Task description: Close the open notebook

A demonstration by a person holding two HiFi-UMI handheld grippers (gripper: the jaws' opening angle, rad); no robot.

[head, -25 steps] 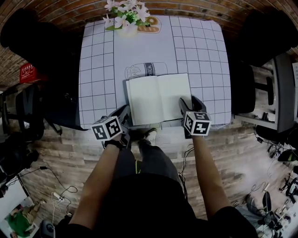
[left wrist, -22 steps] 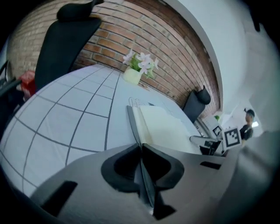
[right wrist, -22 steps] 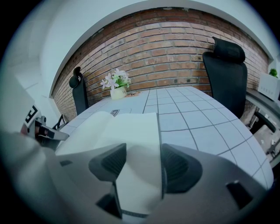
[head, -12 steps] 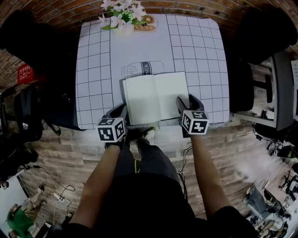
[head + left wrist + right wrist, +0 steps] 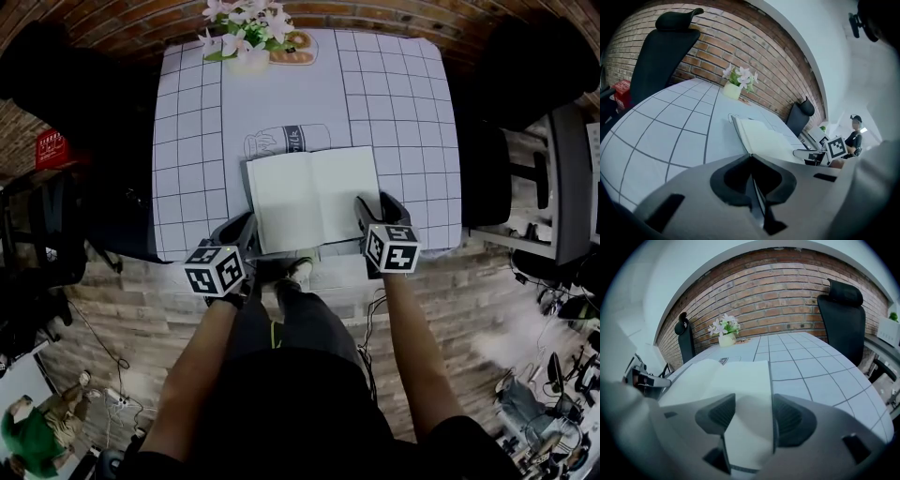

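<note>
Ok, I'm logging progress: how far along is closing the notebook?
Done: nothing closed; the notebook lies open flat. In hand: left gripper is shut on its left edge; right gripper straddles the right page, jaws apart. Left: fold one side over.

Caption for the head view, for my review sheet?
Open notebook on the checked table; left gripper pinches its near-left corner, right gripper open over the right page.
</note>
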